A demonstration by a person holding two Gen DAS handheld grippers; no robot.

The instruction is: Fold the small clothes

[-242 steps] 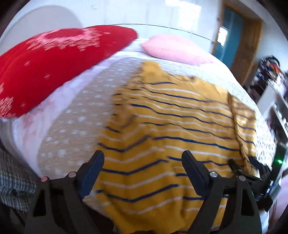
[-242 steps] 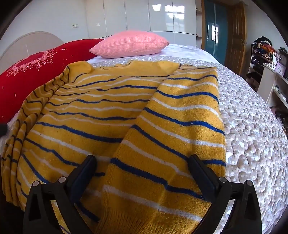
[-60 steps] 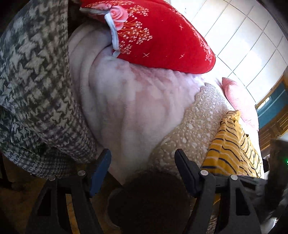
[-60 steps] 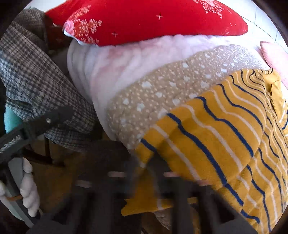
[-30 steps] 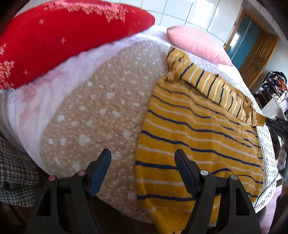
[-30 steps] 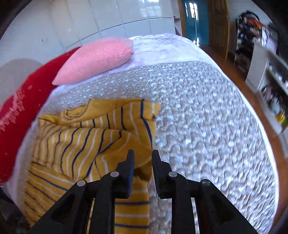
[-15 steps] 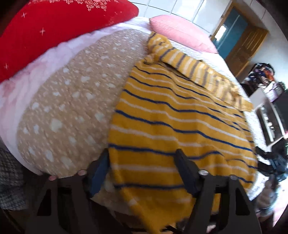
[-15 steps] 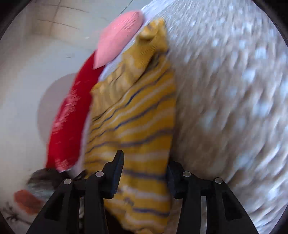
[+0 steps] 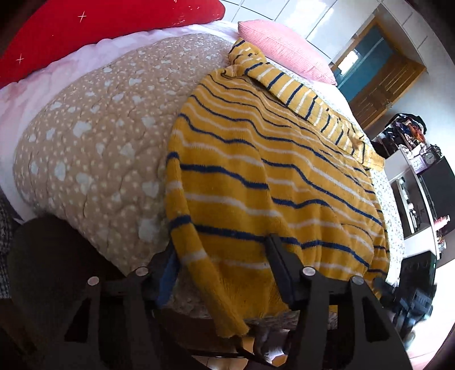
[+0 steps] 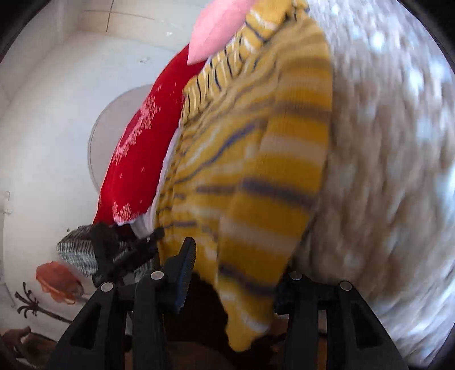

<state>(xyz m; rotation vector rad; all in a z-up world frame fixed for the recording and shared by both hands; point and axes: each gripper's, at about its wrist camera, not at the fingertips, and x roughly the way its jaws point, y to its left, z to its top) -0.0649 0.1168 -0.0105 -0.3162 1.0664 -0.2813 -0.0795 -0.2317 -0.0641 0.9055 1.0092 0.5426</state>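
Note:
A yellow knit sweater (image 9: 273, 176) with blue and white stripes lies spread on the bed, one sleeve folded across its far edge. Its near hem hangs over the bed's front edge. My left gripper (image 9: 221, 256) is open, its fingers on either side of the hanging hem's left corner, not closed on it. In the tilted, blurred right wrist view the same sweater (image 10: 256, 176) drapes over the bed edge, and my right gripper (image 10: 239, 273) is open with the hem's other corner hanging between its fingers.
The bed has a beige quilt with white spots (image 9: 93, 136), a red pillow (image 9: 93, 25) and a pink pillow (image 9: 284, 48) at the head. Shelves and furniture (image 9: 418, 176) stand to the right. A houndstooth cloth (image 10: 76, 250) hangs at the left.
Both grippers have come down to the sweater's near hem at the bed's front edge. The right gripper, shut a second ago, has opened and tilted sideways.

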